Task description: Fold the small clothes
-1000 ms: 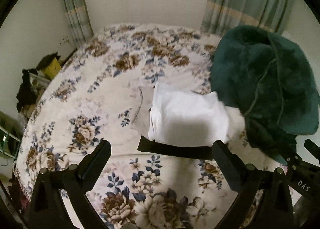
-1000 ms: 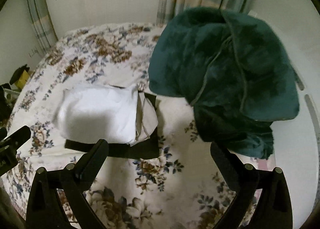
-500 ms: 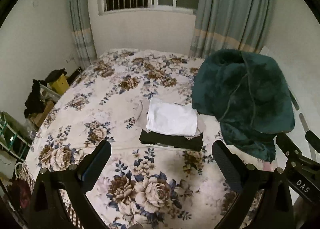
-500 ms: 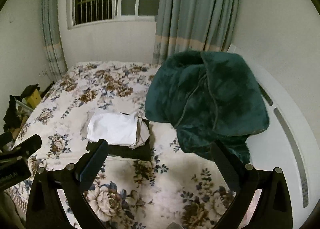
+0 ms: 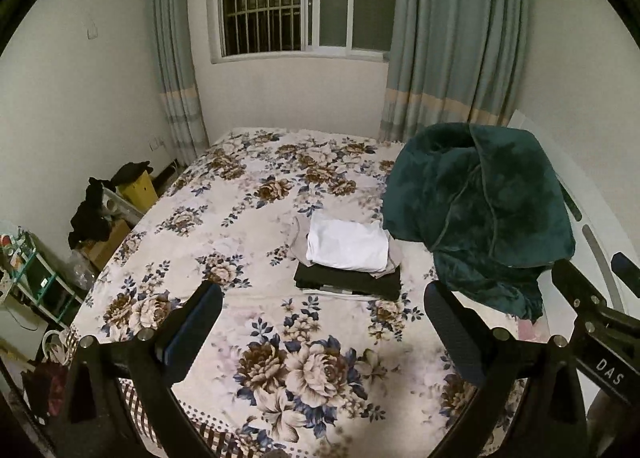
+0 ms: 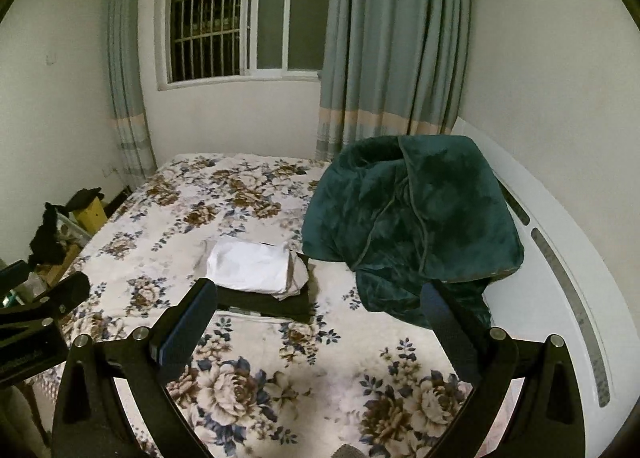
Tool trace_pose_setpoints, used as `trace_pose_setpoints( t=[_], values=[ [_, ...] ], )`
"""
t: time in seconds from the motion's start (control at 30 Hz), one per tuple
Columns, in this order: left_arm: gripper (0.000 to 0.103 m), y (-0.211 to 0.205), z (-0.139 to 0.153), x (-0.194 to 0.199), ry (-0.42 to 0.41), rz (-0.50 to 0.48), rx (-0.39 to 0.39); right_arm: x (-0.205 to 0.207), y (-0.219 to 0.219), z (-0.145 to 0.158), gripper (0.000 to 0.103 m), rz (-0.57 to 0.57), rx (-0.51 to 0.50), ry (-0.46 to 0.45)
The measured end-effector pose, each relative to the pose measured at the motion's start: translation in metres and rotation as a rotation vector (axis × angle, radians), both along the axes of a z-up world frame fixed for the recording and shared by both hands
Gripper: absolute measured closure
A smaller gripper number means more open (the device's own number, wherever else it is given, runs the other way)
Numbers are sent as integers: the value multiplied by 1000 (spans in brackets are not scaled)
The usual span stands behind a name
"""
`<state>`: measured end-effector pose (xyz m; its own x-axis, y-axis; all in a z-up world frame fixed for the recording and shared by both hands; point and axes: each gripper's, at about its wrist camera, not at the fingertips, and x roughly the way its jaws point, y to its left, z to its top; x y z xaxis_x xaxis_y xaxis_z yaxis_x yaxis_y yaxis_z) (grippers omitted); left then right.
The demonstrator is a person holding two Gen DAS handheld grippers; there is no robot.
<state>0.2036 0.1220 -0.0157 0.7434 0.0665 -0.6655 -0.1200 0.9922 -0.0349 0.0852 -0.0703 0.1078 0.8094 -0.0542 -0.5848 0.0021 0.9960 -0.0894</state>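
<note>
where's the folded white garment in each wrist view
Left wrist: folded white garment just right of centre, topping the stack, left of the green blanket.
Right wrist: folded white garment left of centre, above the left finger.
Shared landmark: the green blanket, to its right in both.

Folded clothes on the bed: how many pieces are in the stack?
3 clearly: a white garment on top, a beige garment under it, a black garment below. A striped edge beneath the black one may be a fourth.

"DAS" in white on right hand-held gripper (image 5: 592,306) body, left-wrist view.
</note>
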Motion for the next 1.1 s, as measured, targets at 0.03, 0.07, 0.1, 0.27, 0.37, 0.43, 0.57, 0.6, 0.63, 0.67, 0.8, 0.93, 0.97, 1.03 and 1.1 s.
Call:
trace_pose_setpoints(
  t=[0.03,0.07,0.1,0.27,0.37,0.43,0.57,0.6,0.63,0.67,0.8,0.93,0.97,1.03,1.1],
  values=[
    [0,0,2,-4,-6,1,0,-5,0,3,0,7,2,-6],
    [0,-1,5,-9,-14,1,-2,-10,0,6,0,12,1,-13],
    [0,-2,7,-13,-23,1,2,-16,0,9,0,16,2,-24],
    [0,-5,11,-28,-43,4,5,-35,-3,18,0,28,11,-36],
    [0,-6,12,-32,-49,6,12,-39,-8,21,0,35,15,-38],
    [0,-7,13,-35,-54,6,13,-40,-11,23,0,36,17,-45],
    [0,-8,16,-39,-57,11,14,-37,-12,23,0,39,19,-48],
    [0,-8,18,-39,-58,12,15,-38,-12,24,0,39,21,-48],
    [0,-8,19,-41,-62,15,16,-38,-12,24,0,40,20,-50],
    [0,-8,21,-42,-64,17,15,-38,-12,24,0,39,20,-51],
    [0,-7,25,-47,-76,26,16,-38,-13,27,0,45,22,-52],
    [0,-7,27,-49,-77,29,14,-41,-13,32,0,50,25,-55],
    [0,-6,27,-49,-77,29,12,-40,-12,35,0,53,25,-57],
    [0,-7,28,-49,-79,29,14,-41,-11,40,0,58,28,-59],
    [0,-6,28,-49,-78,29,14,-45,-10,44,0,62,30,-64]
  ],
)
